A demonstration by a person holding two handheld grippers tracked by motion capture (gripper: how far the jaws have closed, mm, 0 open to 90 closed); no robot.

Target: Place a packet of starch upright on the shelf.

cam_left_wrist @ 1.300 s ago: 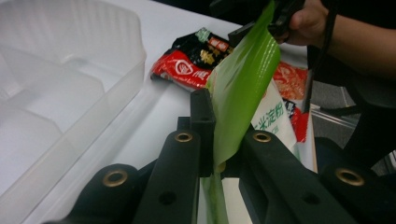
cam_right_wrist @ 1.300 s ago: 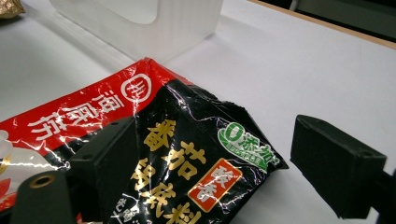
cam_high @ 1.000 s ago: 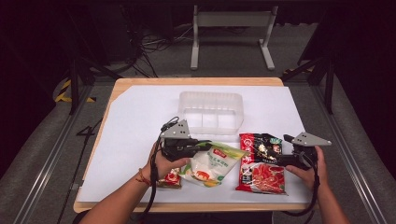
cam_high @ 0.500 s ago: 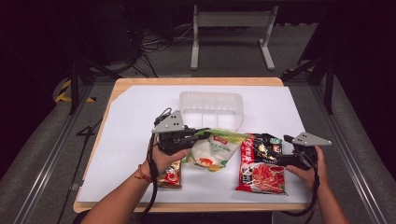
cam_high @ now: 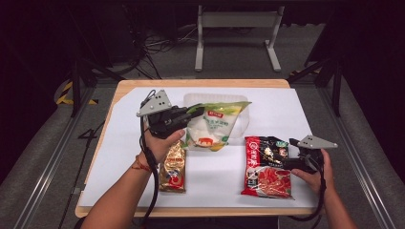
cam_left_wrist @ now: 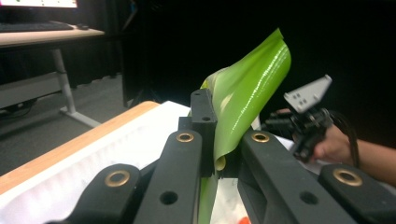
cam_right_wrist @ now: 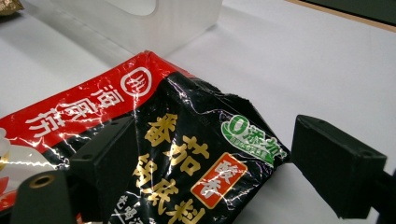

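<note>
Since the earlier pictures, the green and white packet [cam_high: 216,125] has been lifted from the surface [cam_high: 286,109] by the left hand-held gripper [cam_high: 193,113] and carried up and away from the person, so that it is now seen in front of the clear plastic container [cam_high: 191,98]. One second ago this packet was lying flat between the gold packet [cam_high: 173,168] and the red and black packet [cam_high: 266,165]. Its place there is now bare white paper.

The left hand-held gripper is clamped on the green edge of the packet [cam_left_wrist: 243,102]. In the left gripper view the thin green film is pinched between the two black jaws, which are nearly together. The packet hangs from this edge, tilted, and partly covers the container in the high view.

The right hand-held gripper [cam_high: 290,157] is seen at the right edge of the red and black packet and has not been moved. In the right gripper view its jaws stand apart, one on each side of the black corner of that packet [cam_right_wrist: 201,154], and the right jaw is not pressed on it. This packet lies flat on the surface, to the right of the container and nearer to the person.

The gold packet lies flat below the left hand [cam_high: 160,143], to the left of the container and nearer to the person.
</note>
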